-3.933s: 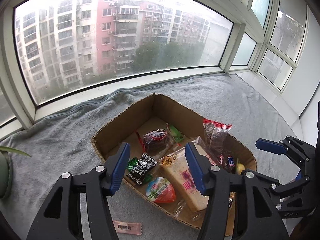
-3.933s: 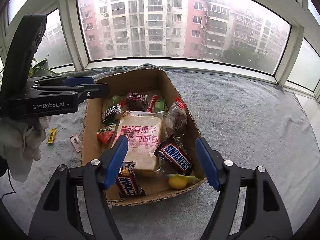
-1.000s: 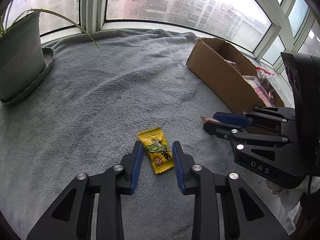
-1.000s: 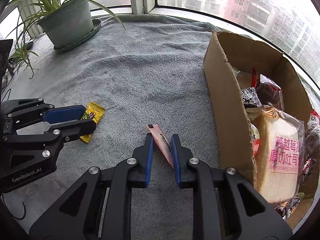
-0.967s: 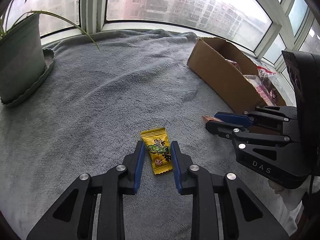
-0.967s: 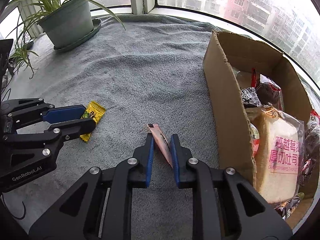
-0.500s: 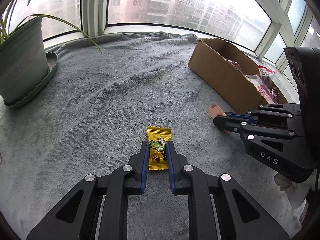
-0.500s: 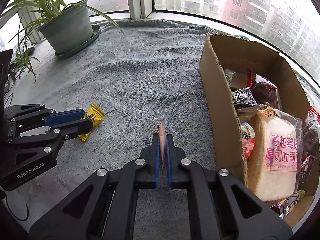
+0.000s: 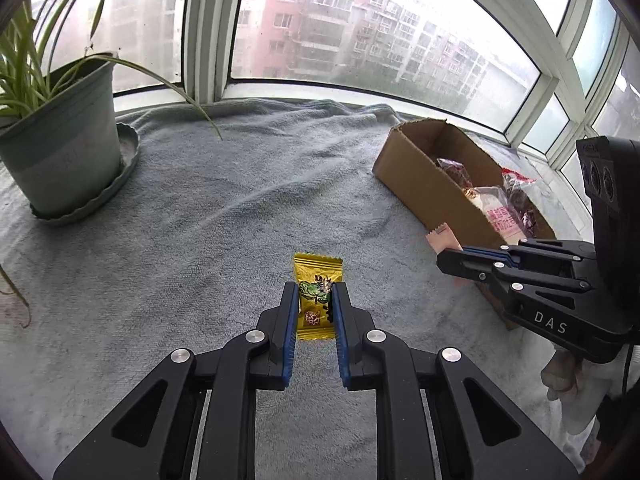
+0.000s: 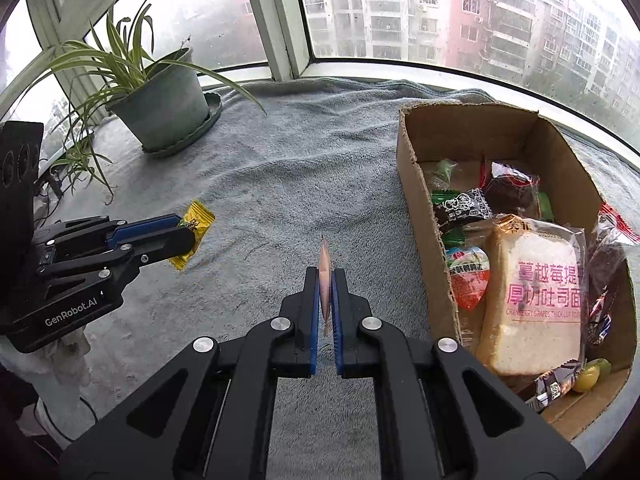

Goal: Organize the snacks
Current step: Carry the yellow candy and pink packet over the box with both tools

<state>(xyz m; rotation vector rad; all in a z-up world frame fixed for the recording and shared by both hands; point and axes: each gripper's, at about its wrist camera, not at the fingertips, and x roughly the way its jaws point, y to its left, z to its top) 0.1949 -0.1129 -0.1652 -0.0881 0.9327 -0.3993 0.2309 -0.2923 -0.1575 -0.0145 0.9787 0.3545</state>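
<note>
My left gripper (image 9: 315,300) is clamped on the yellow candy (image 9: 317,294), held just above the grey towel (image 9: 224,216). My right gripper (image 10: 325,280) is clamped on the pink sachet (image 10: 324,276), held edge-on, left of the box (image 10: 416,208). The box sits at the right, holding bread (image 10: 532,296) and other snacks. A potted plant (image 10: 160,96) stands far left.

A yellow candy (image 9: 318,296) with green print is pinched flat between the left gripper (image 9: 315,294) pads above the grey blanket. A thin pink packet (image 10: 324,276) stands on edge in the right gripper (image 10: 325,276). Beside them, an open cardboard box (image 10: 416,200) holds bread (image 10: 532,292), chocolate bars and other wrapped snacks.
</note>
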